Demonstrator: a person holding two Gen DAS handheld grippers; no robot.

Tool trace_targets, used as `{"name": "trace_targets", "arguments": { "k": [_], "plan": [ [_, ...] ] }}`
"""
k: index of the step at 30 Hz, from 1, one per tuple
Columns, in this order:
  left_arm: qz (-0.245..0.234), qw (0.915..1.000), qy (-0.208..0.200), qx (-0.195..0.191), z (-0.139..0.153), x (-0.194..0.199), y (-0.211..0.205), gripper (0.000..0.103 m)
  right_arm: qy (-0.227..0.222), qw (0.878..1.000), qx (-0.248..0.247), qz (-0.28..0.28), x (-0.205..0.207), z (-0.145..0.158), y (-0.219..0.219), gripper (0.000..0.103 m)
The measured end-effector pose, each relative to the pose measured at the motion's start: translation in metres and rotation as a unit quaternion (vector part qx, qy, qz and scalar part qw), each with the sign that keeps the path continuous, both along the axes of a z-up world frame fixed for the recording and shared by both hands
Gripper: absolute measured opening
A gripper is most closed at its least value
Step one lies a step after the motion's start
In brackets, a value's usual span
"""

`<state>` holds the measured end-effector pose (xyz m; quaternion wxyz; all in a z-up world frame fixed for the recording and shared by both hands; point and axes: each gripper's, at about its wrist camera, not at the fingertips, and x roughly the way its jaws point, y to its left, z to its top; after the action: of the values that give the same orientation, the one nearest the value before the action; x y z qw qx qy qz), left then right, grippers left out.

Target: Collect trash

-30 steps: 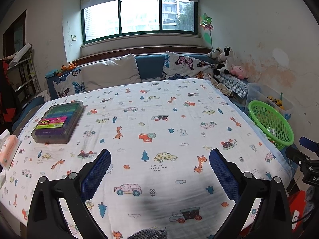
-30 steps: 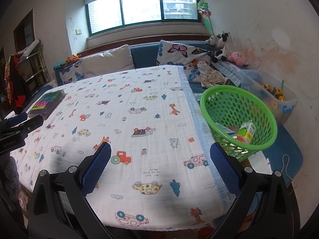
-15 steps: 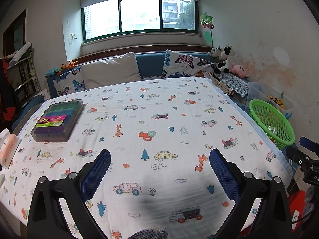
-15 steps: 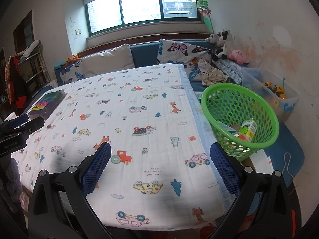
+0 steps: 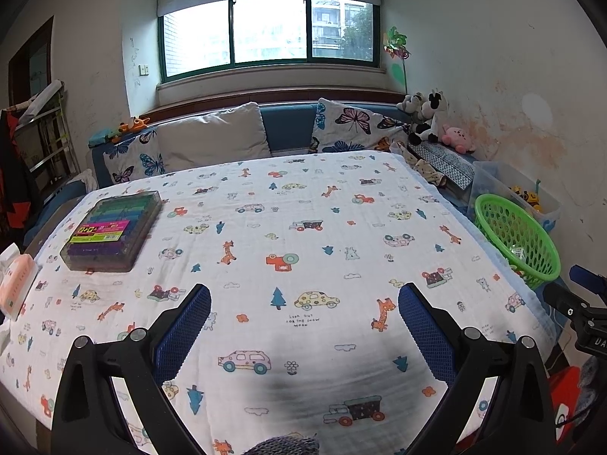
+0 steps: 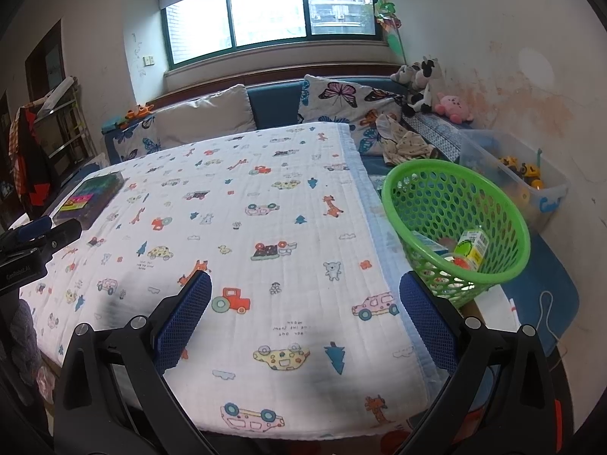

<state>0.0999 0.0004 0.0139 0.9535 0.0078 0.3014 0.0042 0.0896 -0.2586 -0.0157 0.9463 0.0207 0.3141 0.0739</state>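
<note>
A green plastic basket (image 6: 451, 189) stands off the table's right edge and holds a small yellow-green drink carton (image 6: 472, 246) and other bits of trash. It also shows in the left wrist view (image 5: 516, 235). My left gripper (image 5: 303, 299) is open and empty over the near part of the patterned tablecloth (image 5: 303, 227). My right gripper (image 6: 305, 288) is open and empty over the cloth's near right part, just left of the basket. No loose trash shows on the cloth.
A clear box of coloured markers (image 5: 112, 229) lies at the table's left. A pink tissue pack (image 5: 17, 284) sits at the left edge. Cushions (image 5: 212, 140), plush toys (image 5: 428, 121) and a clear toy bin (image 6: 516, 178) line the back and right.
Both grippers have drawn back and risen slightly; the basket looks a little farther and smaller in the left wrist view. Both stay open and empty.
</note>
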Motion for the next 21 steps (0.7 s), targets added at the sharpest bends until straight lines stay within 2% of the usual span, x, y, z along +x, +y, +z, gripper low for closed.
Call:
{"name": "trace_targets", "arguments": {
  "k": [21],
  "plan": [
    [0.000, 1.0000, 0.000, 0.000, 0.0000, 0.0000, 0.0004, 0.096, -0.001, 1.000, 0.001, -0.002, 0.0003, 0.0001, -0.0002, 0.099]
  ]
}}
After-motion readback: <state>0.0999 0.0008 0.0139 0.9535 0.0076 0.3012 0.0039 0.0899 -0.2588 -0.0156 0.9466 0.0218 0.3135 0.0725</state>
